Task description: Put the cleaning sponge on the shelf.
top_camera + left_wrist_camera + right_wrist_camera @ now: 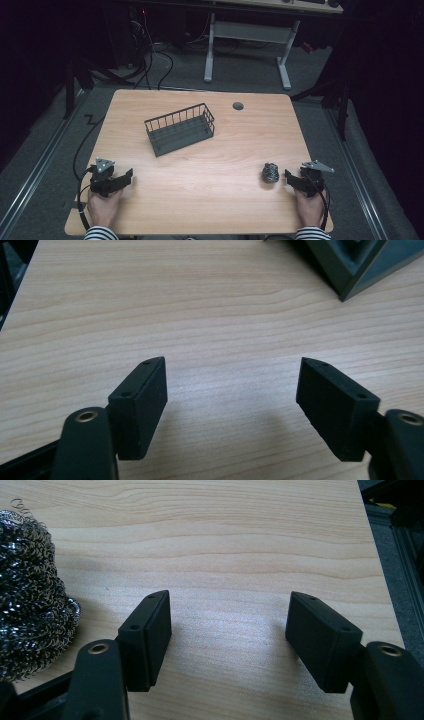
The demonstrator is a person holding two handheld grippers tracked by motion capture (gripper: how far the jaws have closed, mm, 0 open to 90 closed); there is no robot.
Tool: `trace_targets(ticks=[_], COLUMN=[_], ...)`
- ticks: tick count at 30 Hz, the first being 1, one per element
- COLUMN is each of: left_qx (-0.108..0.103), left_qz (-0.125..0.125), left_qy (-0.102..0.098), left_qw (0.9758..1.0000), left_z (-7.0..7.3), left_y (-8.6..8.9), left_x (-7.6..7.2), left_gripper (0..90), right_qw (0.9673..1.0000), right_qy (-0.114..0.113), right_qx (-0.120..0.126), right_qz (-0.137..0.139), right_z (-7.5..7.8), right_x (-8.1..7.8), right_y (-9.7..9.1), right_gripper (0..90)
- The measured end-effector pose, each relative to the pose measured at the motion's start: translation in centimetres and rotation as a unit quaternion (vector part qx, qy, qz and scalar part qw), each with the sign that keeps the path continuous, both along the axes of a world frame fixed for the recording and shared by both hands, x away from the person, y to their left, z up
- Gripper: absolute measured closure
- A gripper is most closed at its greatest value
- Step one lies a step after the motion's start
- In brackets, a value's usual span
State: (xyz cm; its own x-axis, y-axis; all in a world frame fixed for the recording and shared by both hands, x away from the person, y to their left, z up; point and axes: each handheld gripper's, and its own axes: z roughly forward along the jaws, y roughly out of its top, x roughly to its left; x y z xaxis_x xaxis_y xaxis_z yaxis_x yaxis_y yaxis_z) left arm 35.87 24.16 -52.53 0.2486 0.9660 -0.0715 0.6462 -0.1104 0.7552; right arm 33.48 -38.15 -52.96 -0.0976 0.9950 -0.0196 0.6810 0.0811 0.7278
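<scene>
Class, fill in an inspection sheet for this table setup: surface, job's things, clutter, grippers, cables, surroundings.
Surface: wooden table, one grommet hole.
Job's things: steel scourer beside the right gripper, not between its jaws; dark wire basket mid-table, empty.
Clutter: nothing seen.
Grippers: left gripper open over bare wood; right gripper open.
Cables: black cable trailing off the table's left edge.
Surroundings: dark room, white-legged desk behind.

My sleeves (100,233) have black and white stripes. Both grippers are black, each with a grey three-cornered plate (104,164), a black cable (80,200) and rectangular fingers (145,400) with small screw holes.
</scene>
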Motion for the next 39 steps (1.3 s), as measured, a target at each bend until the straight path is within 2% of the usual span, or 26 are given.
trace_targets(ticks=[9, 19, 23, 24, 25, 26, 27, 30, 39], left_qx=[-0.010, -0.027, -0.036, -0.051, -0.056, -0.056, -0.050, -0.061, -0.057], left_qz=[-0.025, -0.052, -0.061, -0.064, -0.069, -0.069, -0.074, -0.081, -0.089], left_qy=[-0.016, -0.010, -0.013, -0.014, -0.011, -0.011, -0.014, -0.017, -0.022], left_qw=[0.9995, 0.9982, 0.9974, 0.9966, 0.9960, 0.9960, 0.9959, 0.9946, 0.9942], left_z=[2.5, 4.6, 5.4, 5.8, 6.1, 6.1, 6.7, 7.6, 10.0], left_y=[-1.1, -2.0, -2.2, -2.3, -2.3, -2.3, -2.7, -3.0, -4.3], left_x=[0.9, 2.3, 2.9, 3.1, 3.3, 3.3, 3.7, 4.3, 6.4], left_gripper=[28.9, 27.4, 26.8, 27.1, 26.9, 27.0, 27.3, 27.6, 27.0], right_qw=[1.0000, 1.0000, 1.0000, 1.0000, 1.0000, 1.0000, 1.0000, 1.0000, 1.0000], right_qy=[0.000, 0.001, 0.001, 0.001, 0.001, 0.001, 0.001, 0.001, 0.000], right_qx=[-0.001, -0.001, -0.001, -0.001, -0.001, -0.001, -0.001, -0.001, 0.000], right_qz=[0.001, 0.002, 0.002, 0.002, 0.002, 0.002, 0.002, 0.002, 0.002], right_z=[0.0, 0.0, 0.0, 0.0, 0.0, 0.0, 0.0, 0.0, 0.0], right_x=[0.0, 0.0, 0.0, 0.0, 0.0, 0.0, 0.0, 0.0, 0.0], right_y=[0.0, 0.0, 0.0, 0.0, 0.0, 0.0, 0.0, 0.0, 0.0], right_gripper=[34.9, 34.8, 34.8, 34.8, 34.8, 34.8, 34.8, 34.7, 34.8])
